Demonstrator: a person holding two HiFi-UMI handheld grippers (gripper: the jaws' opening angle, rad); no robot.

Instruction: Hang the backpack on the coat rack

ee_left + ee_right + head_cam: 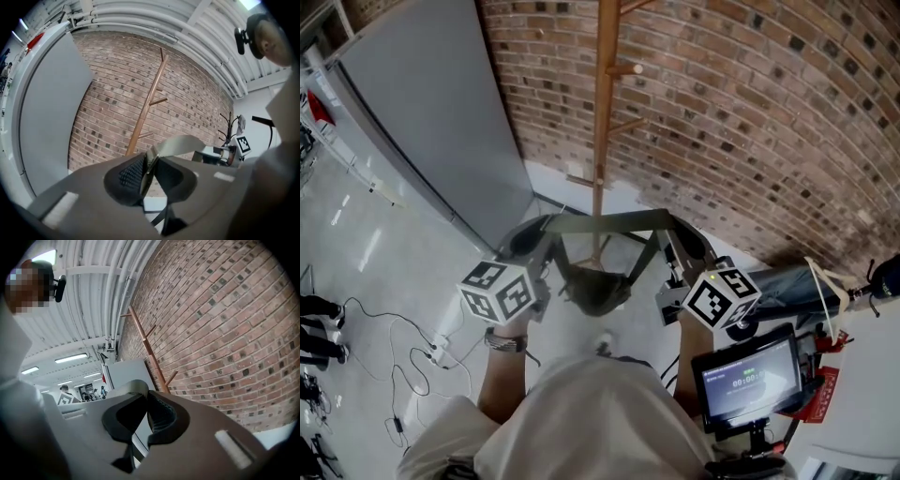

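Held level before the coat rack (602, 112), two hand-held grippers stretch an olive strap (605, 222) taut, square to the rack's pole. The left gripper (149, 171) is clamped on the webbing beside a buckle, left of the pole. The right gripper (144, 416), its jaws nearly together, pinches the other end to the pole's right. The backpack (595, 286) hangs from the strap's middle, between the grippers and in line with the pole, short of the rack and touching none of its pegs.

The step in hand appears to be the carry to the rack. It would go best with both grips firm and the strap kept tight, so that the bag does not swing. The span probably needs to come above the tip of an upward-slanting peg (623, 68) and then sink behind it. Release looks wise only once the peg bears the weight.

Beyond the rack stands a brick wall (750, 112), and to the rack's left a grey panel (441, 122).
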